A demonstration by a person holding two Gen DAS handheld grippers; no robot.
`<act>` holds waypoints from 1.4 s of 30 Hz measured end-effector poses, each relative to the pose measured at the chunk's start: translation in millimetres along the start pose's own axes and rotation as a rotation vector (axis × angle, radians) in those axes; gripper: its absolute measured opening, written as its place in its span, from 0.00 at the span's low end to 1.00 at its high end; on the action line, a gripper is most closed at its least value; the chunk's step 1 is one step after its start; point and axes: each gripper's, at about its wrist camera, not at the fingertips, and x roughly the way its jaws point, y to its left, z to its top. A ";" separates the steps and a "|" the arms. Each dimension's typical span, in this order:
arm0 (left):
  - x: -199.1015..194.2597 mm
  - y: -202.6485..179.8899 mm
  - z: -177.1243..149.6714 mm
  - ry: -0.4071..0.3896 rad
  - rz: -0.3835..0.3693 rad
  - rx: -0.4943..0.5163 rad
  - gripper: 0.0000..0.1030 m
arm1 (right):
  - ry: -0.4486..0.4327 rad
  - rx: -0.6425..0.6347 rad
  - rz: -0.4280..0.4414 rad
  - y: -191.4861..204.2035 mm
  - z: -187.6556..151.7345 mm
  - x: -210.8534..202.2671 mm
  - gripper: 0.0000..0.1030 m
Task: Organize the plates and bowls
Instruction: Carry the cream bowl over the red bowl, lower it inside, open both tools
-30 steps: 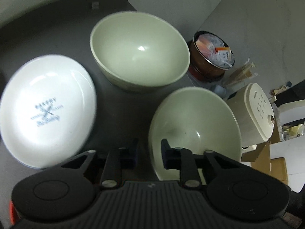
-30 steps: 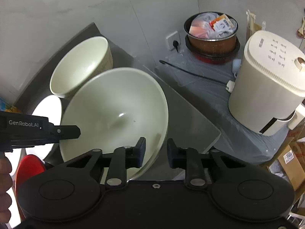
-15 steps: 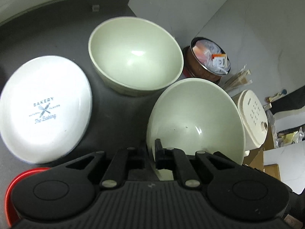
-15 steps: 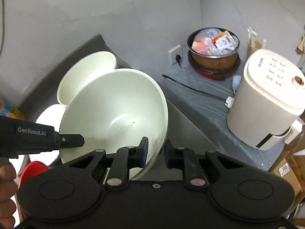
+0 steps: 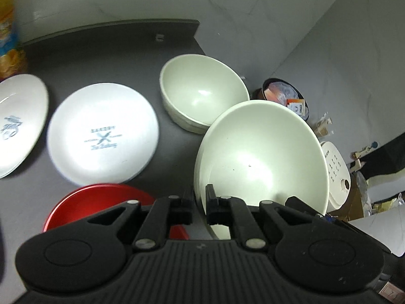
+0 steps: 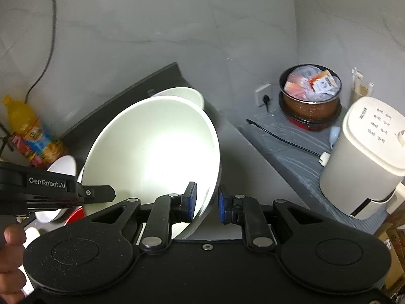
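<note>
L tool (image 5: 200, 204) pinching big bowl (image 5: 263, 157) rim; R tool (image 6: 207, 202) spread w/ rim between, not gripping.

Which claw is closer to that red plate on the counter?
Left. The left claw hangs just beside the red plate, gripping the big bowl's near rim; the right claw straddles the bowl's opposite rim.

A home kitchen — dark countertop (image 5: 121, 48), rice cooker (image 6: 364, 157), wall socket (image 6: 263, 95)
</note>
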 end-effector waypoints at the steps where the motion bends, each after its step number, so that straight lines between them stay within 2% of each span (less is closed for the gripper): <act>1: -4.8 1.8 -1.6 -0.008 0.003 -0.005 0.07 | -0.001 -0.006 0.009 2.3 -1.0 -2.5 0.17; 11: -39.8 25.2 -27.1 -0.051 0.051 -0.060 0.07 | -0.001 -0.071 0.081 23.6 -11.7 -16.3 0.17; 24: -66.8 45.6 -63.8 -0.080 0.107 -0.127 0.07 | 0.033 -0.158 0.162 40.4 -27.3 -28.9 0.18; 42: -67.6 82.2 -100.9 -0.054 0.144 -0.238 0.07 | 0.120 -0.237 0.216 58.1 -54.6 -15.1 0.18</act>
